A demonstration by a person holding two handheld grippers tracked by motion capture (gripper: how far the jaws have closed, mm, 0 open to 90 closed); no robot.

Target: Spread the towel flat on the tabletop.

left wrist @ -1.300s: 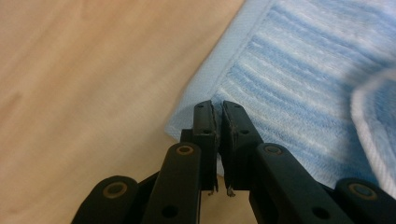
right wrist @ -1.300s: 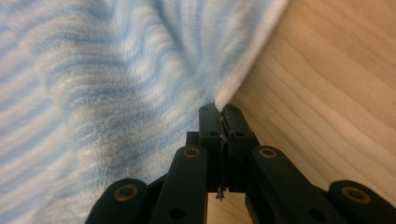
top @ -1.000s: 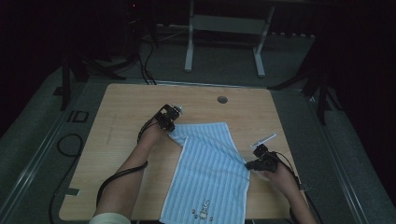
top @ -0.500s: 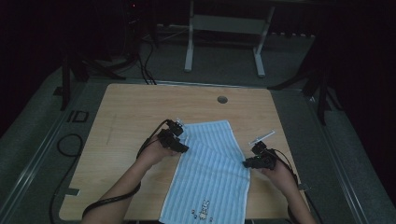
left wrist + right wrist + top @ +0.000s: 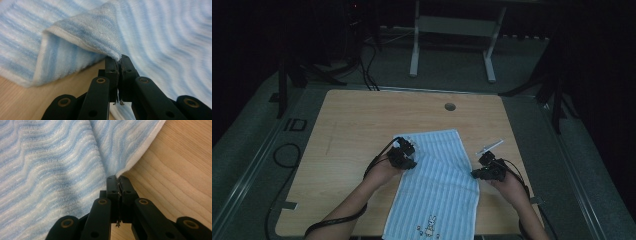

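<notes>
my left gripper (image 5: pixel 117 58) is clenched on the towel (image 5: pixel 160 37): its jaws have just closed again after a brief opening, and the pads pinch a lifted fold of the left edge, which peaks up right at the tips. in the high view this left gripper (image 5: pixel 404 157) sits on the towel's (image 5: pixel 439 190) left edge, a little below its far left corner, with my left hand (image 5: pixel 384 170) behind it.

my right gripper (image 5: pixel 117 178) is also clamped tight, biting the white hem of the right edge where the cloth meets the bare wood; its jaws opened a little and closed again too, with the cloth between them. from above the right gripper (image 5: pixel 484 170) is at about the middle of the right edge, my right hand (image 5: pixel 509 185) just behind it.

the towel is light blue with pale stripes. it lies mostly flat on the wooden table (image 5: pixel 357 130), running from mid-table to the near edge, slightly rumpled between the two grips. a small rabbit figure (image 5: pixel 429 227) shows near its near hem. a round hole (image 5: pixel 450 106) sits in the tabletop beyond the towel.
</notes>
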